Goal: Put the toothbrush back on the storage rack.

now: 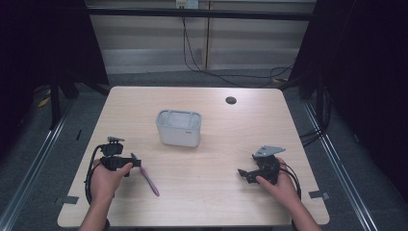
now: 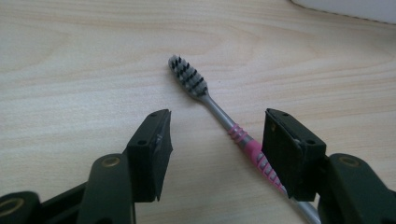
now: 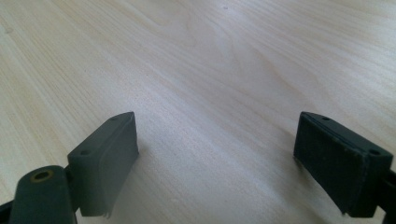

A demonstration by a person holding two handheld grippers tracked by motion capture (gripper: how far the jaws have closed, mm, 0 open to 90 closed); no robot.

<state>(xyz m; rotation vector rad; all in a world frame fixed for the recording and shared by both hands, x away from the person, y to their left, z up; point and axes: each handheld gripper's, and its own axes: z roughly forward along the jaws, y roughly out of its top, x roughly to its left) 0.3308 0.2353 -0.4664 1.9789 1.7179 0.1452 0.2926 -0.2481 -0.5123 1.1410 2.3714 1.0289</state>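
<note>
A toothbrush (image 2: pixel 236 134) with a grey neck, a pink ribbed handle and black-and-white bristles lies flat on the wooden table (image 1: pixel 211 159). In the high view the toothbrush (image 1: pixel 149 181) slants toward the front, just right of my left hand. My left gripper (image 2: pixel 217 125) is open low over the brush. The handle runs between the jaws close beside the right-hand jaw, and the head lies beyond the tips. In the high view my left gripper (image 1: pixel 136 162) points right. My right gripper (image 3: pixel 217 128) is open over bare wood, seen at the front right (image 1: pixel 243 174).
A white rounded-rectangular container (image 1: pixel 179 128) stands at the table's middle, behind both hands; its edge (image 2: pixel 348 6) shows at the top right of the left gripper view. A dark round hole (image 1: pixel 231 100) sits at the table's far right. Cables run along the floor behind.
</note>
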